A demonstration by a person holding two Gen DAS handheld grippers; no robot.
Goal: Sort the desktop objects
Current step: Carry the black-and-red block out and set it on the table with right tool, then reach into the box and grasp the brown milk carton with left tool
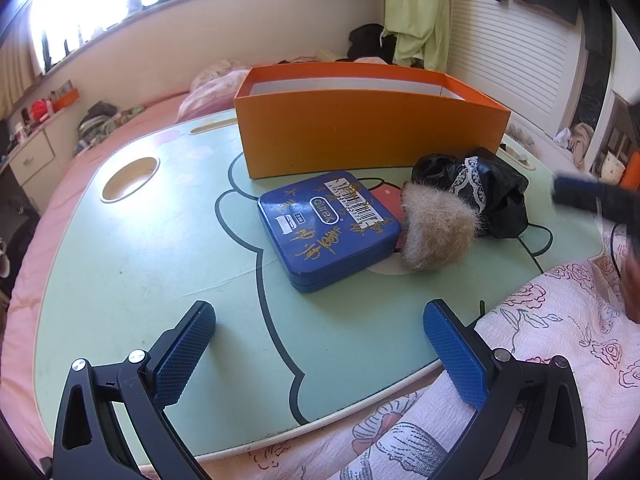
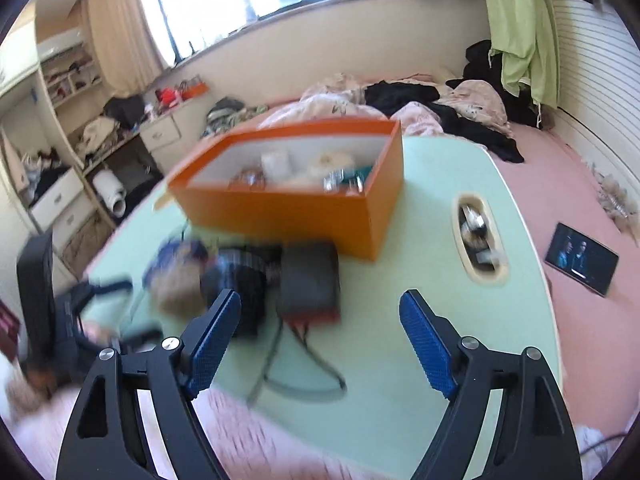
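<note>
Two grippers, fingers wide apart, empty | blue tin (image 1: 329, 227): "durex", barcode sticker, gold scribbles

The right gripper (image 2: 320, 344) hangs over a pale green lap table (image 2: 400, 400), its blue-padded jaws spread wide with nothing between them. Just ahead of the left fingertip lies a blurred dark bundle (image 2: 236, 280), with a tan furry ball (image 2: 176, 288) further left. Ahead, between the tips, sits a dark flat case (image 2: 308, 276). Beyond that stands an open orange box (image 2: 288, 208) holding several small items, too blurred to name. Far right, off the table, a tablet (image 2: 582, 258) lies on pink bedding (image 2: 592, 328).
</note>
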